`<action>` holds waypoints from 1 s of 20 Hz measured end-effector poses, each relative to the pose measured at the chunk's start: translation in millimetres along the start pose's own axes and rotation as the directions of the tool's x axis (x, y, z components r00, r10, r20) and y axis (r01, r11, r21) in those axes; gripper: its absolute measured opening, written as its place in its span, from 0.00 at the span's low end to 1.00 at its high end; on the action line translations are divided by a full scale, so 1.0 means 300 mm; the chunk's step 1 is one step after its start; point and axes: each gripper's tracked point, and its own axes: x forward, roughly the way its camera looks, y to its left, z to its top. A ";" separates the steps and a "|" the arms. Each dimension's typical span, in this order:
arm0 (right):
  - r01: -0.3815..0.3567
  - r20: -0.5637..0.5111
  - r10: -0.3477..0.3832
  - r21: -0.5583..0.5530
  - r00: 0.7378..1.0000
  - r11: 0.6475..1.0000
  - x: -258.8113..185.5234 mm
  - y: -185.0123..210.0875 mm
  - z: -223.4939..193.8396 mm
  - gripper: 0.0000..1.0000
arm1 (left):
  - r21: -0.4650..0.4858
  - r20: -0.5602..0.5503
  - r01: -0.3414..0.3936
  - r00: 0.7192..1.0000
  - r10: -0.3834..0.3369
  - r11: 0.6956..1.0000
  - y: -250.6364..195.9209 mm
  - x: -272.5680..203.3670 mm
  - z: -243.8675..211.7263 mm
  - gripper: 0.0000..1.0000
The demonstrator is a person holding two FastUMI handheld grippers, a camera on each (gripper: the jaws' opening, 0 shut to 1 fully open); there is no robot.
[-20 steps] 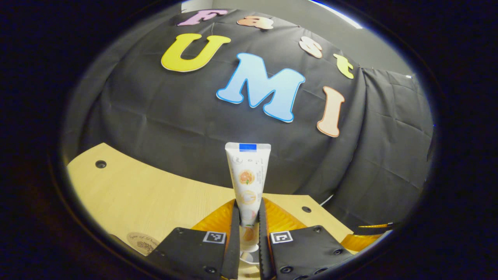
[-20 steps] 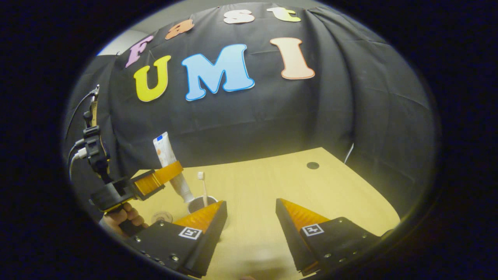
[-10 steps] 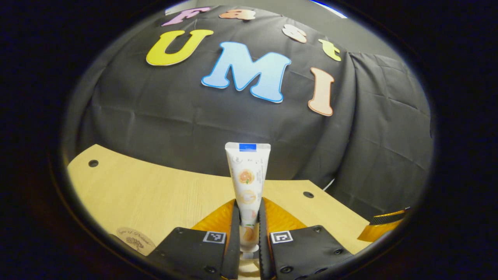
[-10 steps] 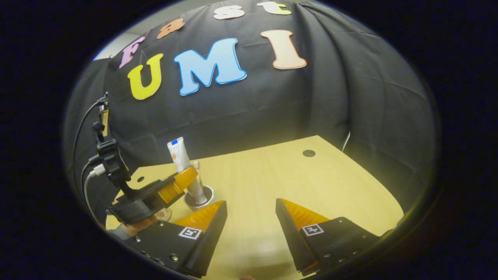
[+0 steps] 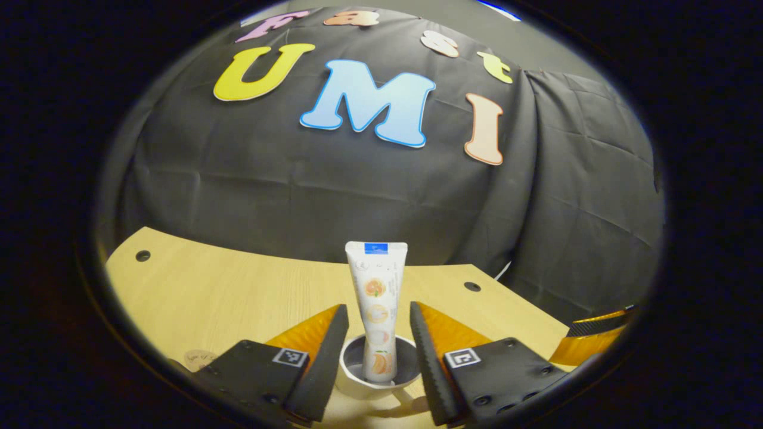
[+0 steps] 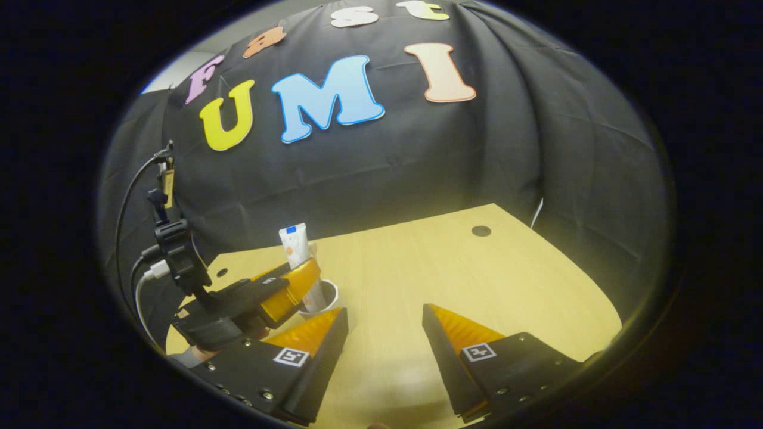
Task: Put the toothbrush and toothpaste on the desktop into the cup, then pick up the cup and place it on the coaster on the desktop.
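toothpaste [image 5: 377,310] standing upright in the cup [image 5: 375,374], low centre of the left gripper view, cap end down inside, flat crimped end up against the black cloth. left gripper [image 5: 372,351] spread wide on either side of the tube, fingers [image 5: 325,357] clear of it with a gap on both flanks: released, so the tube rests on the cup's wall and floor alone. probably opened this wide to back away without knocking the tube or tipping the cup.

in the right gripper view, lower left of the frame, same cup [image 6: 322,301] with the tube [image 6: 295,247] rising out of it, partly hidden behind the left gripper [image 6: 286,292] and the sleeve under it. toothbrush not clearly made out here; a pale sliver beside the tube may be it, cannot tell.

right gripper [image 6: 384,333] at the bottom of its own view, fingers apart and holding nothing, hovering over bare bench [image 6: 429,268], well apart from the cup. seemingly kept back to leave room for the other hand.

coaster [image 5: 199,358] just visible at the lower left edge of the left gripper view, flat on the bench [image 5: 226,292], near the cup but not under it. judged: loading done or nearly so; lifting the cup onto the coaster not yet begun. tall tube makes the cup top-heavy, so a level carry seems wise.
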 end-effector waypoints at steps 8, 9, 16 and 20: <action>-0.029 -0.013 0.029 -0.014 0.999 0.999 0.004 0.059 0.004 0.78 | 0.003 0.038 -0.009 0.999 0.008 1.000 0.034 -0.094 0.077 0.89; -0.032 -0.015 0.032 -0.017 0.999 0.999 0.009 0.068 0.009 0.78 | 0.005 0.041 -0.013 0.999 0.013 1.000 0.044 -0.111 0.088 0.90; -0.073 -0.086 0.070 -0.037 0.994 0.997 0.067 0.160 -0.026 0.78 | 0.005 0.061 -0.088 0.994 0.087 0.996 0.136 -0.248 0.159 0.92; -0.081 -0.177 0.071 -0.049 0.982 0.996 0.106 0.204 -0.073 0.78 | -0.001 0.046 -0.150 0.988 0.150 0.989 0.219 -0.334 0.171 0.92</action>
